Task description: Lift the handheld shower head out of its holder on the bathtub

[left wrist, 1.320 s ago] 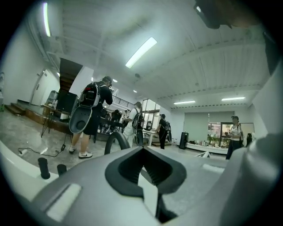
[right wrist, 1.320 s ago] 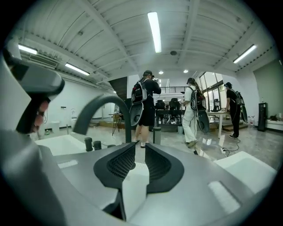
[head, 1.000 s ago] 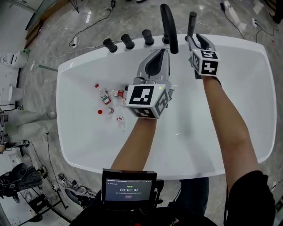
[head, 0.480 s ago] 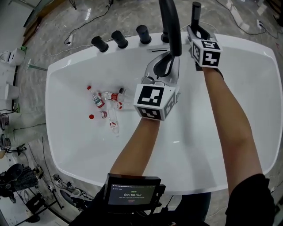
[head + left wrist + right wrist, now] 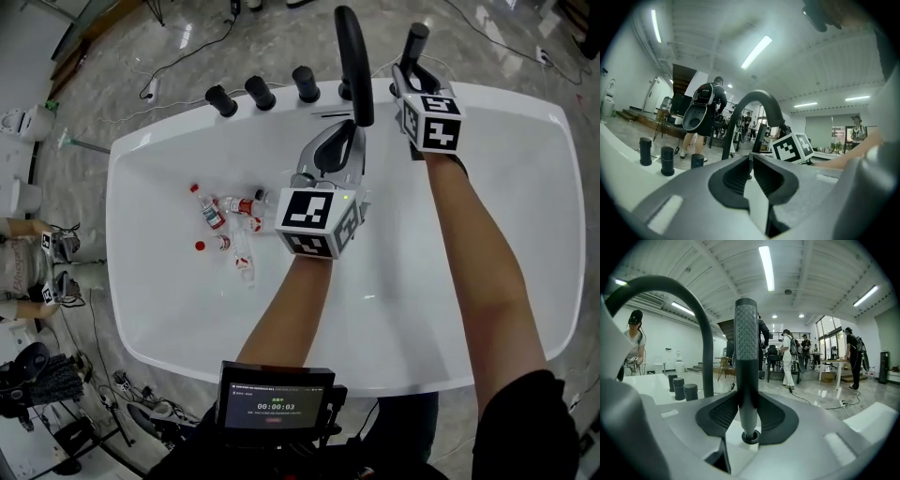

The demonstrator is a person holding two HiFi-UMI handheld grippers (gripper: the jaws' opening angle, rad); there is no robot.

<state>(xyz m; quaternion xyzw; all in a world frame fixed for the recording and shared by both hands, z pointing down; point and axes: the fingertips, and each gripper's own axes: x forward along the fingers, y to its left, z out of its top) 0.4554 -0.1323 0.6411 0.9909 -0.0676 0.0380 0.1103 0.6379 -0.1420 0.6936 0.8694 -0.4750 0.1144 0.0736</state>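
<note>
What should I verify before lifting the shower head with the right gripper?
1. Grey-and-black handheld shower head upright between the right gripper pads: ok.
2. Pads meet the handle on both sides, no gap showing: ok.
3. Foot seated in the round black holder: ok.
4. Curved black faucet spout stands beside the handle, apart from it: ok.
5. Left gripper shut, empty, over the white bathtub: ok.
6. Hose free to follow: cannot tell.

The handheld shower head [image 5: 746, 348] stands upright in its holder [image 5: 751, 437], the right gripper [image 5: 748, 405] closed around its grey handle, beside a curved black spout [image 5: 696, 301].
</note>
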